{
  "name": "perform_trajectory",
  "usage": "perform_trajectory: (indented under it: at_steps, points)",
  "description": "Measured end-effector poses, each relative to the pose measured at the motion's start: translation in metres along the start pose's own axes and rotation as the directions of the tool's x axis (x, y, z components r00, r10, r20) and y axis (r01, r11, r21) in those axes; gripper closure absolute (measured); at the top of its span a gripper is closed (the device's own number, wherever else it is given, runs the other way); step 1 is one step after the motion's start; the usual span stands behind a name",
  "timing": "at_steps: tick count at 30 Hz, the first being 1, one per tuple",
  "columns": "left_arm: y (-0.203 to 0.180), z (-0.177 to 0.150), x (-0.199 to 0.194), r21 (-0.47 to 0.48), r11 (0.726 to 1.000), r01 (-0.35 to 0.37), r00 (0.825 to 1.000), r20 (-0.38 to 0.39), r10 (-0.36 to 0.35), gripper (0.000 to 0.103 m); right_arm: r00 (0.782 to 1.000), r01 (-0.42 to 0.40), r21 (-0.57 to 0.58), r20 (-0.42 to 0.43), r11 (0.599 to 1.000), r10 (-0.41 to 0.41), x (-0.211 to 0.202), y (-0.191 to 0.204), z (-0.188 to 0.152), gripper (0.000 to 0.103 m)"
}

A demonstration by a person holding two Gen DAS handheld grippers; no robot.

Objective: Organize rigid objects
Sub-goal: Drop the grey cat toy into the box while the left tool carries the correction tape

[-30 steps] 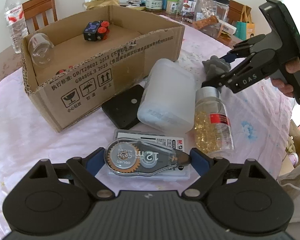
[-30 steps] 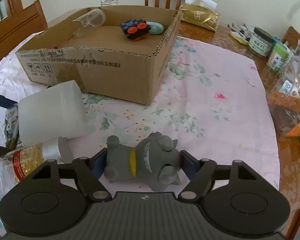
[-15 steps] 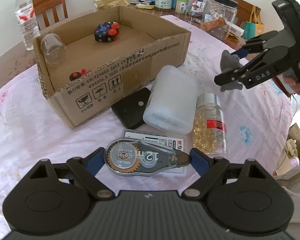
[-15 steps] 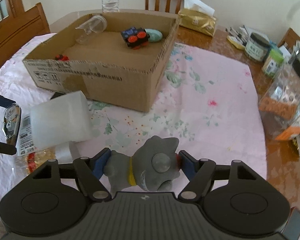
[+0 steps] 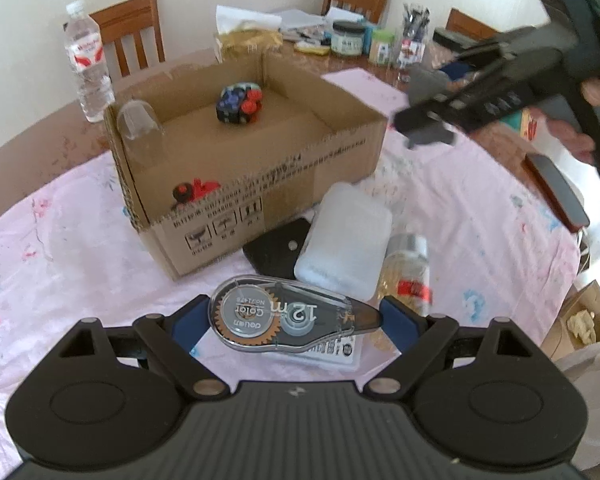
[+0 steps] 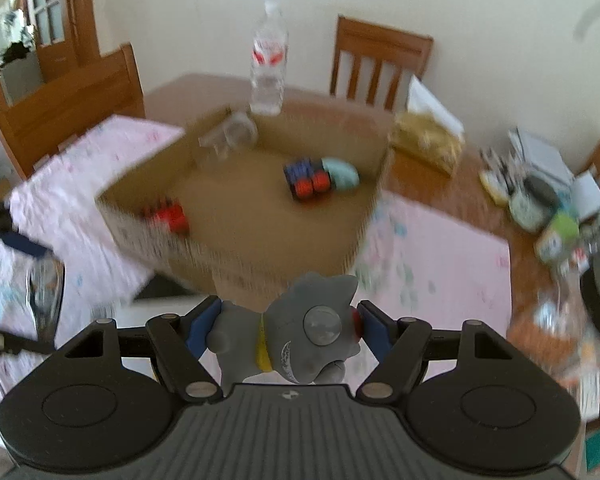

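— so, what does the left gripper [image 5: 296, 318] have?

— a clear correction tape dispenser [image 5: 288, 318], lying crosswise between the blue pads, both pads pressed against its ends. it hangs above the pink floral tablecloth [image 5: 60, 248], over a flat packet that lies on the cloth.

— and the right gripper [image 6: 288, 330]?

— clenched on a grey rubber toy animal [image 6: 300, 340] with a yellow collar, held sideways between its pads. in the left wrist view that gripper [image 5: 424, 124] shows at upper right, blurred, with a hand [image 5: 580, 120] round its handle and the grey toy [image 5: 424, 82] just visible at its tip, near the box's right corner.

— where is the box?

— the open cardboard box [image 5: 260, 184] sits on the cloth ahead of both grippers. inside it: a dark blue toy with red wheels [image 5: 240, 102], a small red toy [image 5: 194, 192] by the near wall, a clear glass [image 5: 138, 126] on its side in a corner, and a pale teal object [image 6: 342, 174] touching the wheeled toy.

— what lies outside it?

— just in front of the box, a black flat piece [image 5: 274, 250], a frosted white plastic container [image 5: 344, 240] on its side, and beside that a bottle of golden capsules [image 5: 406, 272], also lying down. a water bottle [image 5: 86, 62] stands upright behind the box.
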State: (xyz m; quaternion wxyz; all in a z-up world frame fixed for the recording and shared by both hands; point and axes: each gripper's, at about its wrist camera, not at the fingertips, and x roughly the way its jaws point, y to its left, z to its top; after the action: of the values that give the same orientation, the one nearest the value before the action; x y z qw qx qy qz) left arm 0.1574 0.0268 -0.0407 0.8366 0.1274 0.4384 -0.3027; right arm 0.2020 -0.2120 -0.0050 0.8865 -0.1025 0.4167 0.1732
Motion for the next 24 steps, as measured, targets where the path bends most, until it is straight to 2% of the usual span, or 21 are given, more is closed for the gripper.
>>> perform_trajectory:
  at_steps: [5,10,12,13,14,15,24]
  points:
    - [0.000,0.007,-0.011,-0.004,1.000,-0.025,0.999,0.031,0.025,0.014,0.999,-0.015,-0.005,0.047,1.000,0.016,0.013,0.000,0.037,0.025]
    - [0.004,0.015,-0.018,-0.009,0.998,-0.062,0.996,0.058,0.062,0.014,0.999,-0.011,-0.002,0.041,1.000,0.011,0.034,0.003,0.056,0.025]
    - [0.006,0.018,-0.020,-0.012,0.997,-0.072,0.995,0.066,0.072,0.014,1.000,-0.009,-0.011,0.027,1.000,0.009,0.040,0.005,0.058,0.020]
    - [0.007,0.019,-0.020,-0.013,0.997,-0.076,0.995,0.068,0.077,0.014,1.000,-0.005,-0.012,0.026,1.000,0.005,0.042,0.006,0.058,0.015]
    - [0.008,0.020,-0.021,-0.013,0.997,-0.081,0.994,0.069,0.081,0.014,1.000,0.006,-0.012,0.026,1.000,-0.005,0.043,0.007,0.058,0.004]
    - [0.009,0.023,-0.021,-0.012,0.996,-0.086,0.994,0.071,0.086,0.014,0.999,0.015,-0.011,0.029,1.000,-0.014,0.042,0.008,0.056,0.000]
    - [0.019,0.048,-0.017,-0.007,0.995,-0.101,0.990,0.100,0.101,0.014,1.000,0.014,0.071,0.008,0.997,-0.015,0.025,0.004,0.046,0.000]
